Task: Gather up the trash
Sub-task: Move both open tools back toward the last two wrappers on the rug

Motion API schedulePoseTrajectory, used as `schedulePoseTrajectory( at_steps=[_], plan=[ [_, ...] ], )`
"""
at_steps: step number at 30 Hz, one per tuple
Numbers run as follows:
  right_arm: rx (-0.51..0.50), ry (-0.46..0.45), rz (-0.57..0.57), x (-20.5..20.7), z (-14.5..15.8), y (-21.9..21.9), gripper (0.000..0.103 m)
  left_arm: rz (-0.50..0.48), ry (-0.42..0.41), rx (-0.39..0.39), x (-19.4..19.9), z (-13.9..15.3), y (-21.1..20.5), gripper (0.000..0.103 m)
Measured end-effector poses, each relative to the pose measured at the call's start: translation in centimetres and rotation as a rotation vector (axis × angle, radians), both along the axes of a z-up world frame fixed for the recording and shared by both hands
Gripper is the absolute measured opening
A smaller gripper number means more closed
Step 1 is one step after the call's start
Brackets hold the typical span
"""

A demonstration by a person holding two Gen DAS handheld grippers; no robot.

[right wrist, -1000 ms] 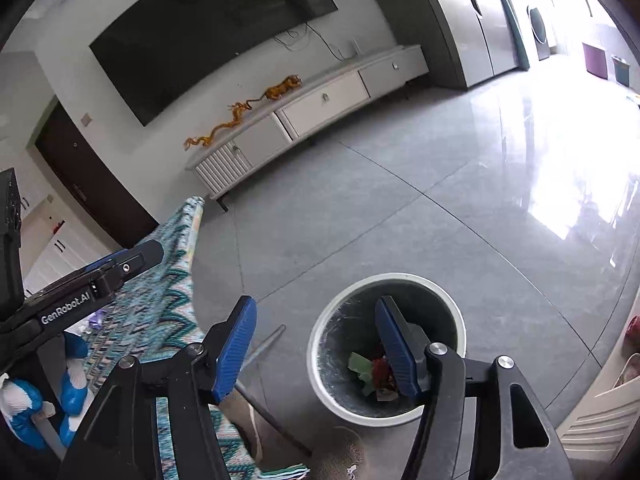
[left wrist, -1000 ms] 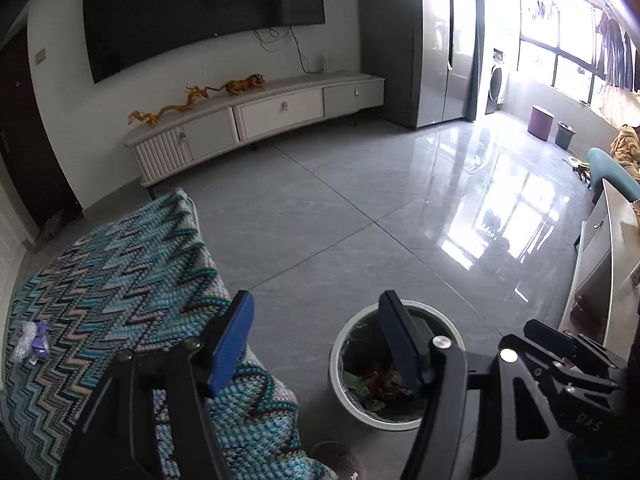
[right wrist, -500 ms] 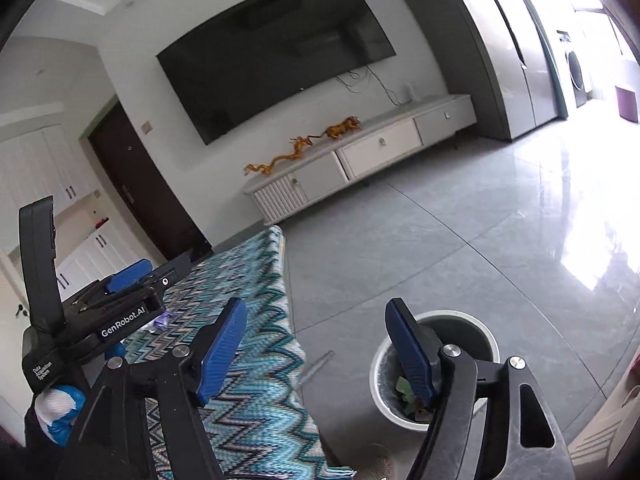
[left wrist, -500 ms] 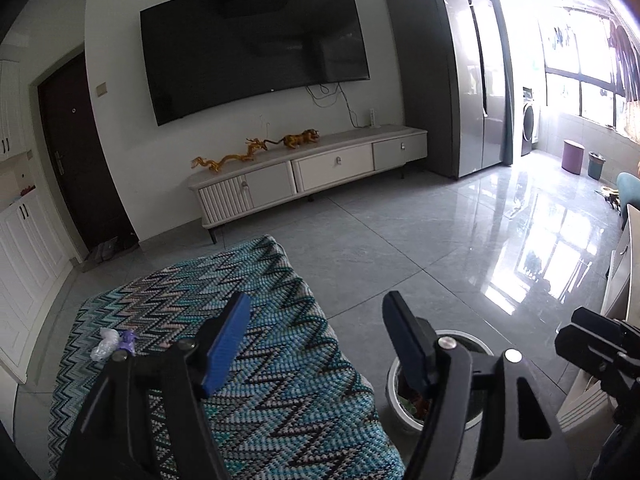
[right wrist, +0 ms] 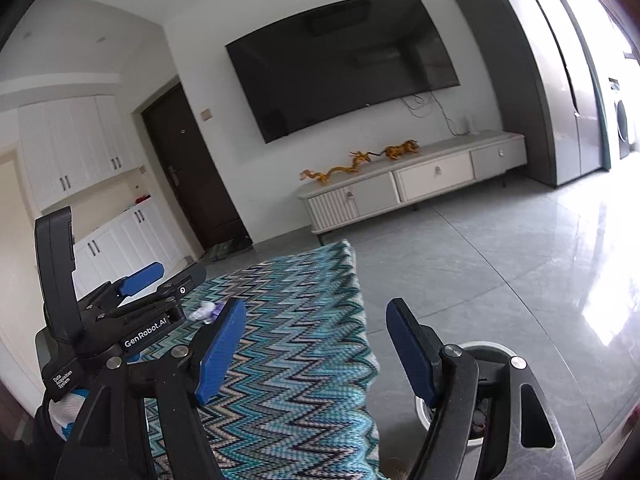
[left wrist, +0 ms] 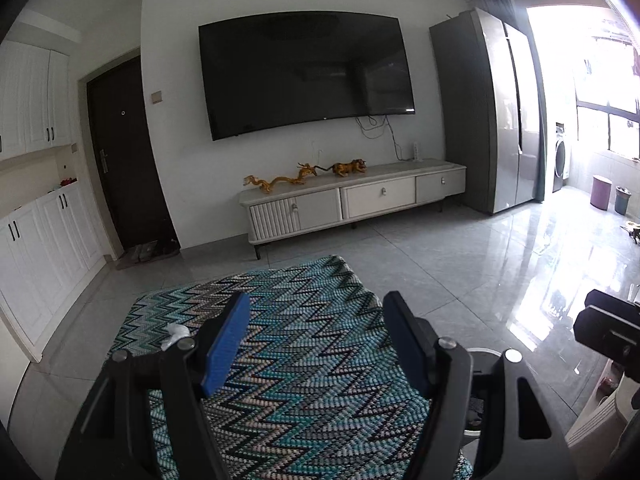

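both jaws wide, empty; bin mostly hidden behind right gripper.

White wall ahead of me with dark TV, low cabinet below, grey tile floor, fridge right, bright window, dark door left.

"GenRobot.AI" showing in white on the left claw body, smaller label below seemingly reading "Data Acquisition System"
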State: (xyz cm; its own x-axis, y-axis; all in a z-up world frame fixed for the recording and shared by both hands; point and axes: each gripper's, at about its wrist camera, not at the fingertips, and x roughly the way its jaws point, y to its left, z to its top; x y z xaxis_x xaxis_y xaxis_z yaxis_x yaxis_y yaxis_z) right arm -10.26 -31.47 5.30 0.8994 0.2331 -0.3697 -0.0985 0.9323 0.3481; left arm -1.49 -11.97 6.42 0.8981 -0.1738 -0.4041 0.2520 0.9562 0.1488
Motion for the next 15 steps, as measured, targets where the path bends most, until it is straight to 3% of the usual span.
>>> schedulePoseTrajectory(
  at_steps=[15],
  plan=[
    [-0.129,-0.072,0.154,1.4,4.5,7.8,0.071,0.117,-0.087,-0.042,-0.6,2.4,7.7,0.067]
  ],
)
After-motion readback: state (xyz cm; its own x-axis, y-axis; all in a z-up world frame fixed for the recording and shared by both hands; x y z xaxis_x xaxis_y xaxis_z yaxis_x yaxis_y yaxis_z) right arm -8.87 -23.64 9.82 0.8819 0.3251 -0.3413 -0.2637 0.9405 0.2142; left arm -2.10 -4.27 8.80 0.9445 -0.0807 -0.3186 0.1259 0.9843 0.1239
